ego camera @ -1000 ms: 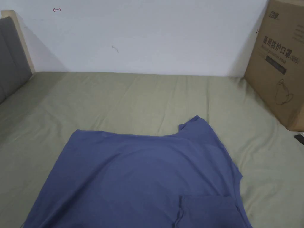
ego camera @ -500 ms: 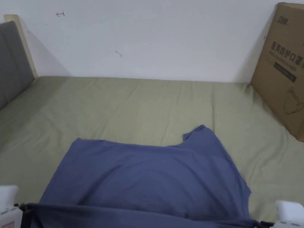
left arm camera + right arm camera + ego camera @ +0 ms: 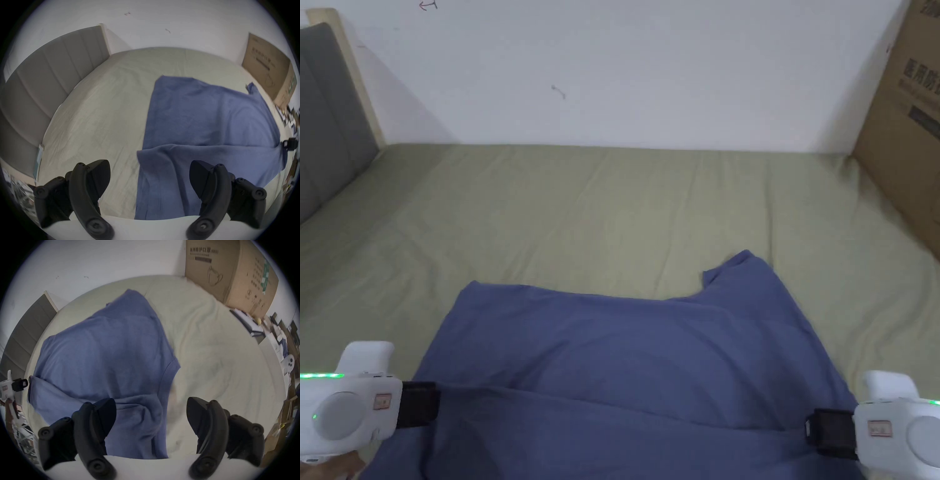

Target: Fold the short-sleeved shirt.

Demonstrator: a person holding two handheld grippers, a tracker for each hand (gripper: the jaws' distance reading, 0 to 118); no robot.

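Both tools now appear in the head view, left tool (image 3: 428,404) and right tool (image 3: 822,432) at the near edges of the blue shirt (image 3: 625,350) on the bed (image 3: 612,206). Left gripper view: jaws apart, straddling the shirt's edge. Right gripper view: jaws apart over the shirt's folded hem.

Compared with a second ago, the left gripper (image 3: 428,404) and right gripper (image 3: 822,432) have come up into the head view. The blue short-sleeved cotton shirt (image 3: 625,350) now has its near edge apparently folded farther over its body.
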